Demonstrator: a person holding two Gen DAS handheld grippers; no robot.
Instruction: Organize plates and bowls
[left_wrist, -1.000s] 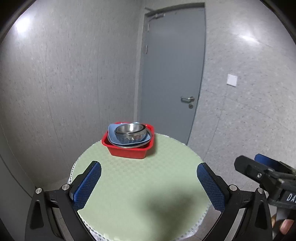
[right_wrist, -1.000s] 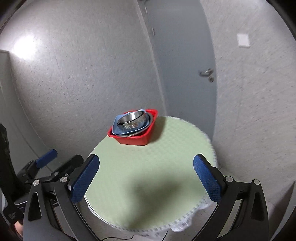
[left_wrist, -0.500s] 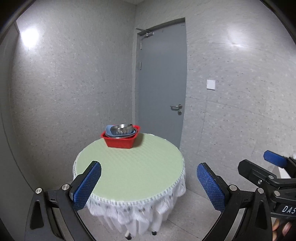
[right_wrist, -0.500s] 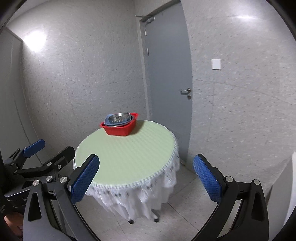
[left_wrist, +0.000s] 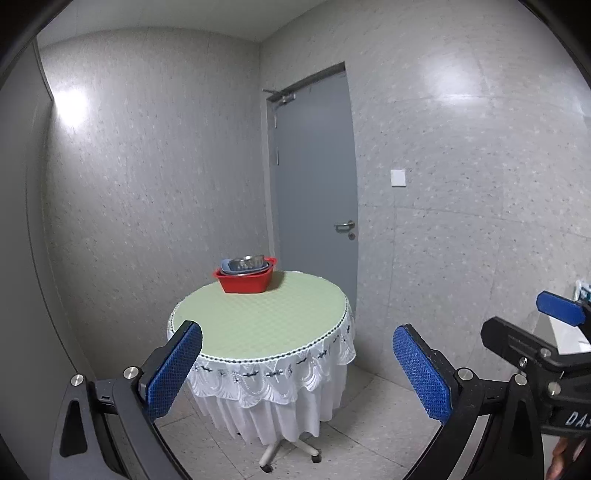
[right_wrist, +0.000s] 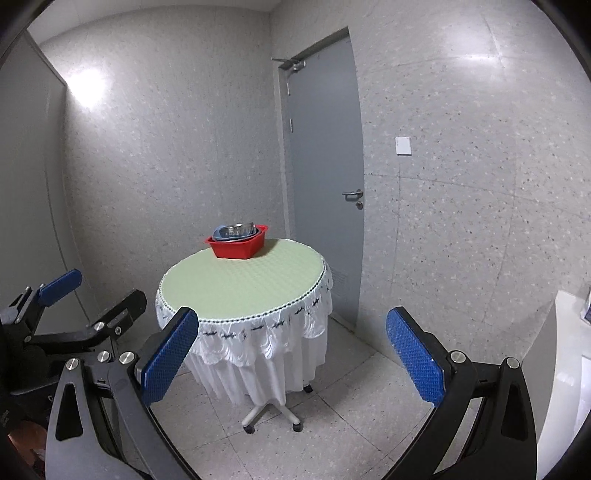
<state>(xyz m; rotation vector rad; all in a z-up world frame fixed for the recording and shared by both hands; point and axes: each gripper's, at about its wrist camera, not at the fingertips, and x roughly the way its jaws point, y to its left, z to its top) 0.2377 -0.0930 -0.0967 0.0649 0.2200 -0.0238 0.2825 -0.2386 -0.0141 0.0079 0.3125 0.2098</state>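
Dishes, a steel bowl (left_wrist: 246, 262) nested on blue plates (left_wrist: 226, 266) in the red basin (left_wrist: 245, 282) at the round table's (left_wrist: 258, 321) far edge, look rigid and slippery, best pinched at the rim, while left gripper (left_wrist: 297, 363) and right gripper (right_wrist: 291, 354) hang well back with jaws spread wide and empty

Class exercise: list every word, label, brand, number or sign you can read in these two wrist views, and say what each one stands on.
"DA", cut off by the picture's edge: white letters on the black body of the right gripper, seen in the left wrist view.
Small printed item on the white counter at the far right: too small and blurred to read.
Nothing readable on the red basin, door or wall switch.
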